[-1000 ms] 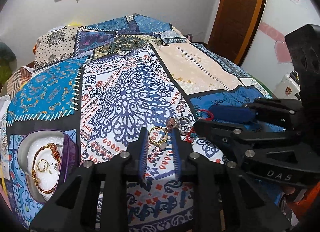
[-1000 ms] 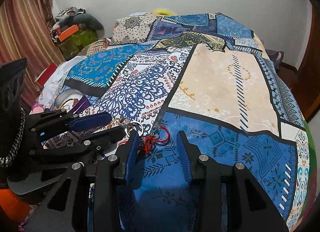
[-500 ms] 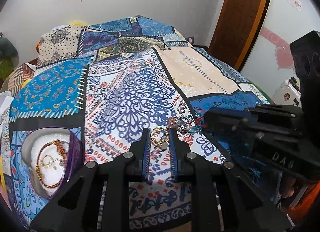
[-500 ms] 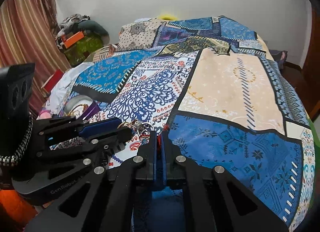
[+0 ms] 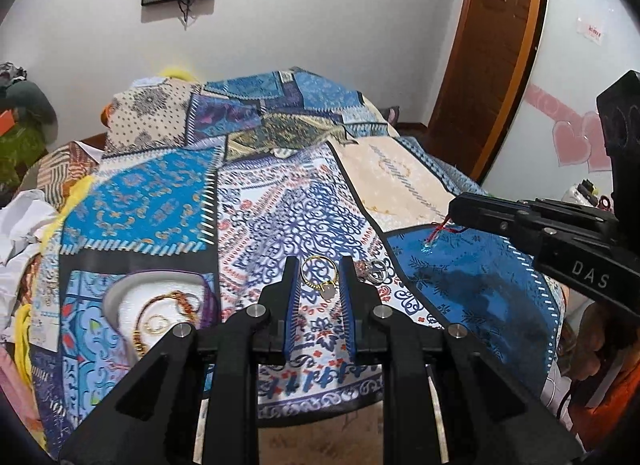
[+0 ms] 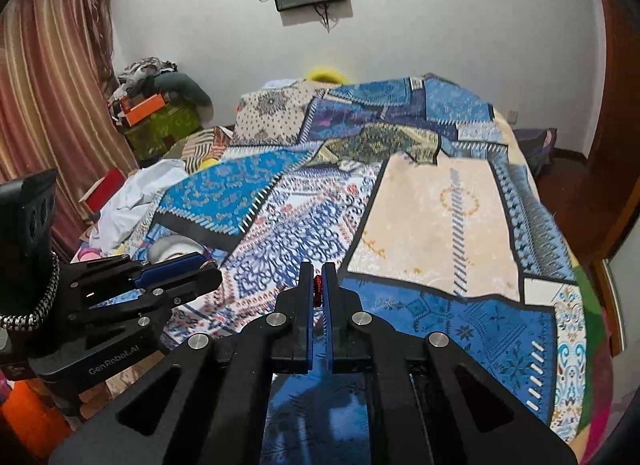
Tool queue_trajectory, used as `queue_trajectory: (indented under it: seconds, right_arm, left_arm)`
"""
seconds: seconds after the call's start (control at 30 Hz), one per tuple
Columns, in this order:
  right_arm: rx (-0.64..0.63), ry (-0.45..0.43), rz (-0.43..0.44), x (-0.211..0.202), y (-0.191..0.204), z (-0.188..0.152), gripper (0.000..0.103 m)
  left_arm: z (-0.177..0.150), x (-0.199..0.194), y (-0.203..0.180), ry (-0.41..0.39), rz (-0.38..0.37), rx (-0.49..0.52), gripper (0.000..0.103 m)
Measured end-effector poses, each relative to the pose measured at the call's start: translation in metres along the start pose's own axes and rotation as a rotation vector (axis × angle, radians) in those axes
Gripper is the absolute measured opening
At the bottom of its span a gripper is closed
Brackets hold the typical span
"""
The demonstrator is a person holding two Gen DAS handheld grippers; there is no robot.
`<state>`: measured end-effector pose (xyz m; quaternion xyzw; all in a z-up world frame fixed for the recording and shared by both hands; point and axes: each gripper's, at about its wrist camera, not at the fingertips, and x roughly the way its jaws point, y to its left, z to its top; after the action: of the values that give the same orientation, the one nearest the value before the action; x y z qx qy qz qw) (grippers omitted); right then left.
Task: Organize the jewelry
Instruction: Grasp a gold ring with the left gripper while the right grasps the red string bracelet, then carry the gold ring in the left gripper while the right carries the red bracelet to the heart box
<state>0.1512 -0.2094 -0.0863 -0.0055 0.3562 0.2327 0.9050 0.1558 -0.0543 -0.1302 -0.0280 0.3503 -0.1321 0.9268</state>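
Both hand-held grippers now lifted, left (image 5: 316,277) pinching gold ring (image 5: 318,271), right (image 6: 317,285) red cord (image 6: 318,289).

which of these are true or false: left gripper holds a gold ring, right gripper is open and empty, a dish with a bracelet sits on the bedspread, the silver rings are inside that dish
1. The left gripper holds a gold ring. True.
2. The right gripper is open and empty. False: it is shut on a red cord.
3. A dish with a gold bracelet sits on the bedspread. True.
4. The silver rings lie inside that dish. False: they lie on the bedspread, right of the left gripper's fingers.
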Motion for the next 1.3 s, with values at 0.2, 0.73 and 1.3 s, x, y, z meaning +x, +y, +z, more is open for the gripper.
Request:
queue_trajectory:
  seconds: [0.2,0.73,1.3]
  right_arm:
    - [-0.019,-0.032,0.011,-0.006,0.017,0.009,0.003]
    - [-0.094,-0.046,0.099,0.01,0.073,0.022,0.003]
    - [-0.168,0.027,0.184,0.058,0.128,0.025,0.003]
  left_arm:
    - [0.0,-0.021,0.012,-0.04,0.026,-0.018,0.018]
    - [-0.009,-0.063,0.07,-0.104,0.131,-0.097,0.018]
    - [-0.03,-0.053,0.123,-0.064,0.17,-0.179,0.018]
